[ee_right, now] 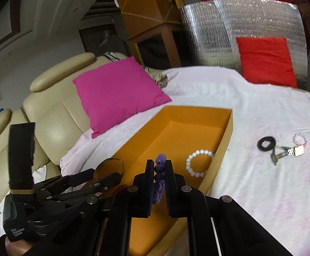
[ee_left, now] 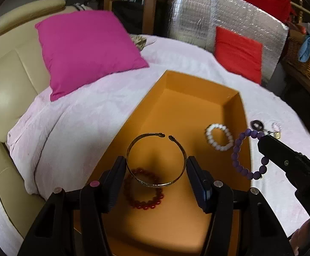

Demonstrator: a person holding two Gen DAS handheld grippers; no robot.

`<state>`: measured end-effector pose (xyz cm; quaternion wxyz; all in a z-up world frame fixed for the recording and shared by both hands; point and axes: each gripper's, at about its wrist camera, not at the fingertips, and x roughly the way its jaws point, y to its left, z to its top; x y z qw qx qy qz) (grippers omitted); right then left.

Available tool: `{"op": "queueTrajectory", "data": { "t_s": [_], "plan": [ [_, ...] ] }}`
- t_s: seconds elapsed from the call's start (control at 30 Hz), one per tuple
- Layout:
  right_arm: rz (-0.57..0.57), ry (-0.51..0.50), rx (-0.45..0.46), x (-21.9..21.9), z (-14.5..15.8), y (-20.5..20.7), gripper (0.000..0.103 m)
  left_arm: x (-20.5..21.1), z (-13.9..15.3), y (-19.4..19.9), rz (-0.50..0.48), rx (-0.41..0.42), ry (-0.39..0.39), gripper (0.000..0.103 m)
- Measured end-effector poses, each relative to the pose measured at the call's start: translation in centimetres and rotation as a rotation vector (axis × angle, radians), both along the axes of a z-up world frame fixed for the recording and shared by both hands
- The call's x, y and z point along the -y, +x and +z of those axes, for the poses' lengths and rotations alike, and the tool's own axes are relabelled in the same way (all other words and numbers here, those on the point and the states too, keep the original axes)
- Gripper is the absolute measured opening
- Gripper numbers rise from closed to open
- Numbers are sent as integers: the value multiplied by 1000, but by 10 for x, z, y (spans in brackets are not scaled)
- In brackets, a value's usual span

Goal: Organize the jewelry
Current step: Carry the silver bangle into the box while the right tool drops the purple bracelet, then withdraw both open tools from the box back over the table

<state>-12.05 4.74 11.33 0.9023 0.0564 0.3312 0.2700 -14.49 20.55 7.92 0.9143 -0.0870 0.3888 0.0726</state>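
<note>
The left gripper is holding a metal bangle between its half-spread fingers, above a red bead bracelet in the orange box. The right gripper is pinching a purple bead bracelet over the box's right rim. A white bead bracelet is lying inside. The box is sitting on a pale pink blanket.

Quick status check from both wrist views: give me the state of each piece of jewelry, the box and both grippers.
Left gripper: shut on gold bangle, above the box.
Right gripper: shut on purple bead bracelet, which hangs at the box edge.
Orange box: open, no lid.
Red bead bracelet: lying inside box.
White bead bracelet: lying inside box.
Watch: lying on blanket, outside box.
</note>
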Motion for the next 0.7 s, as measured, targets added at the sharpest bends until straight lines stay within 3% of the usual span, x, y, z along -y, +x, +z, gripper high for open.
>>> {"op": "queueTrajectory", "data": {
  "t_s": [0.17, 0.3, 0.43, 0.5, 0.53, 0.57, 0.7],
  "plan": [
    [13, -18, -17, -5, -12, 5, 11, -6, -2, 17, -14, -17, 4, 60],
    [8, -5, -40, -2, -17, 11, 11, -11, 11, 56, -49, -13, 47, 60],
    [-27, 27, -78, 5, -19, 21, 15, -13, 12, 92, -75, -80, 60, 61],
    [-43, 60, -95, 14, -18, 24, 35, -12, 11, 95, -64, -94, 70, 61],
    [-52, 95, -101, 23, -16, 25, 61, -10, 12, 92, -71, -89, 71, 61],
    [-65, 130, -95, 31, -14, 23, 74, -9, 13, 89, -73, -85, 73, 62],
    [-122, 182, -32, 65, 1, 13, 74, 1, 19, 70, -74, -69, 70, 63]
  ]
}}
